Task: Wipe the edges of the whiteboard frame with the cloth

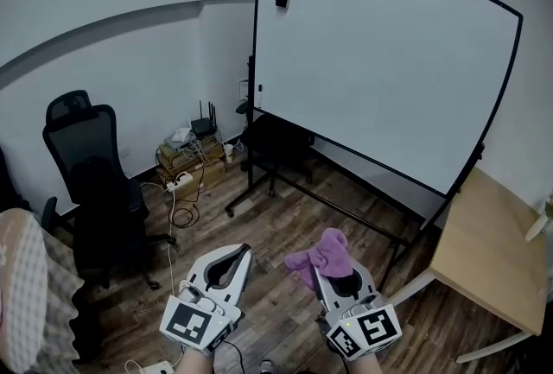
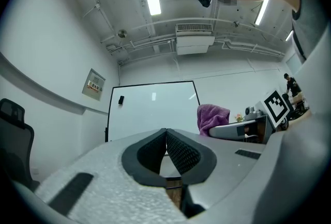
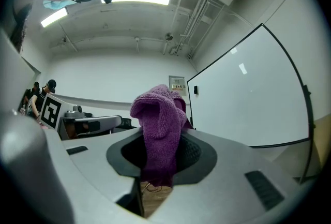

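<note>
In the right gripper (image 1: 333,270), purple cloth (image 1: 321,255) bunched, pointing up.

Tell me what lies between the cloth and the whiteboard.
In the head view, only wood floor and the board's black stand lie between the purple cloth in the right gripper and the whiteboard.
</note>
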The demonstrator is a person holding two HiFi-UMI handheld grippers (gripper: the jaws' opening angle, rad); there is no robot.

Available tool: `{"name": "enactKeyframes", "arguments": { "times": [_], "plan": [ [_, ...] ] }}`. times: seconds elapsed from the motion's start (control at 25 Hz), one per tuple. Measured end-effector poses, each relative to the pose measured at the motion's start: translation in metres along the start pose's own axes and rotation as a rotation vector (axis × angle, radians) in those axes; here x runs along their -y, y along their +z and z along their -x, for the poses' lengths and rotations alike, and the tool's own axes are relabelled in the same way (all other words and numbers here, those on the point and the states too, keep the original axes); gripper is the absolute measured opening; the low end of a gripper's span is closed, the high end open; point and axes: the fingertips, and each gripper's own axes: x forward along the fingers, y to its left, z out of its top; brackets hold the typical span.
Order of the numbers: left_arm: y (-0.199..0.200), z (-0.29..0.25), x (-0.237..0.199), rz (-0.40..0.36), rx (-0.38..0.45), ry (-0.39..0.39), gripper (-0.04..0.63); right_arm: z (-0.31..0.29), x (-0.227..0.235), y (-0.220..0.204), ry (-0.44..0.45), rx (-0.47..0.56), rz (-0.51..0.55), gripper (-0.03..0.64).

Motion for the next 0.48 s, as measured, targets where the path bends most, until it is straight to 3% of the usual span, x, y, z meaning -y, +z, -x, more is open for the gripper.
{"name": "enactKeyframes", "arguments": {
  "times": [0.48],
  "plan": [
    [-0.020,-0.032,-0.045,0.027,-0.001,-0.004,0.017,-0.053,0.014,-0.013,0.000,-0.022,-0.001,0.109]
  ]
}}
